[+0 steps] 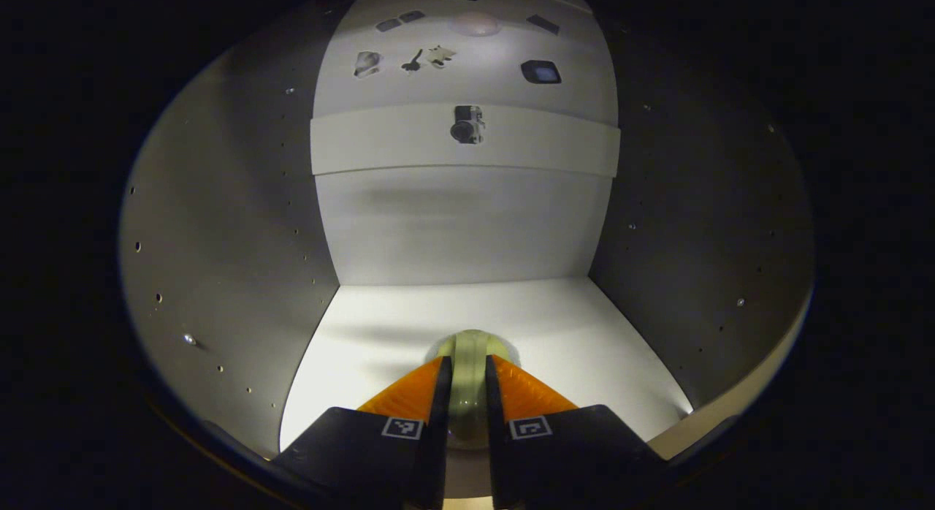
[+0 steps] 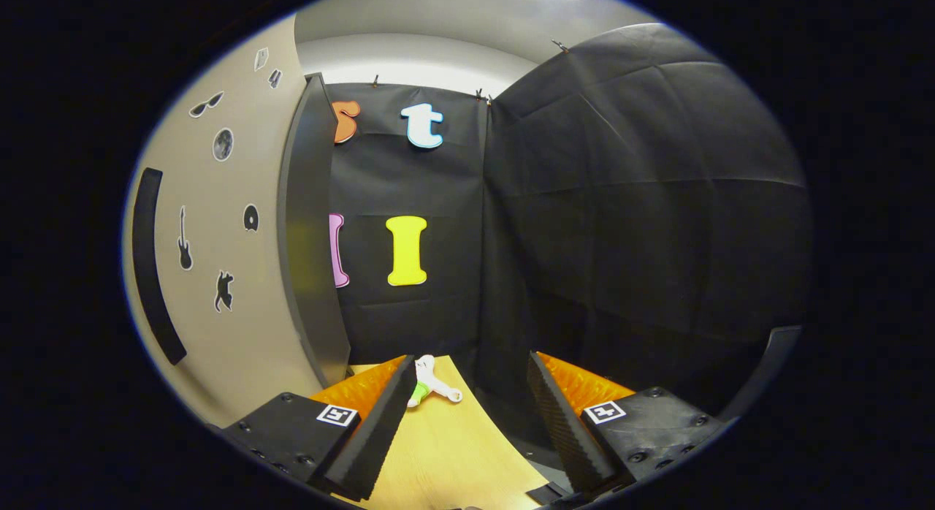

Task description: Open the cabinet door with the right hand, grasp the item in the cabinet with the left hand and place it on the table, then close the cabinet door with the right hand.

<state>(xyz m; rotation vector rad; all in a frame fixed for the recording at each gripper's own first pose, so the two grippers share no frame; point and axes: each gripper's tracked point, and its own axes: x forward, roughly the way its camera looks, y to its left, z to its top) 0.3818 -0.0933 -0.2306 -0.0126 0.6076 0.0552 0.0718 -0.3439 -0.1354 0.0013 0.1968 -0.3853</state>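
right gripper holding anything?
No, in the right gripper view the right gripper is open, its fingers wide apart above the wooden table.

Left gripper view: cabinet floor (image 1: 555, 327) lies bare to the right and left of the pale round item (image 1: 471, 349) that sits low centre between the jaws. Side walls (image 1: 226, 276) close in at frame left and right; back panel (image 1: 460, 225) blocks straight ahead; a shelf edge (image 1: 467, 141) crosses above.

Right gripper view: open cabinet door (image 2: 219, 276) stands at frame left, edge toward centre. Desk (image 2: 445, 444) open between the jaws, except a small white-and-green object (image 2: 431, 386) near the door's foot.
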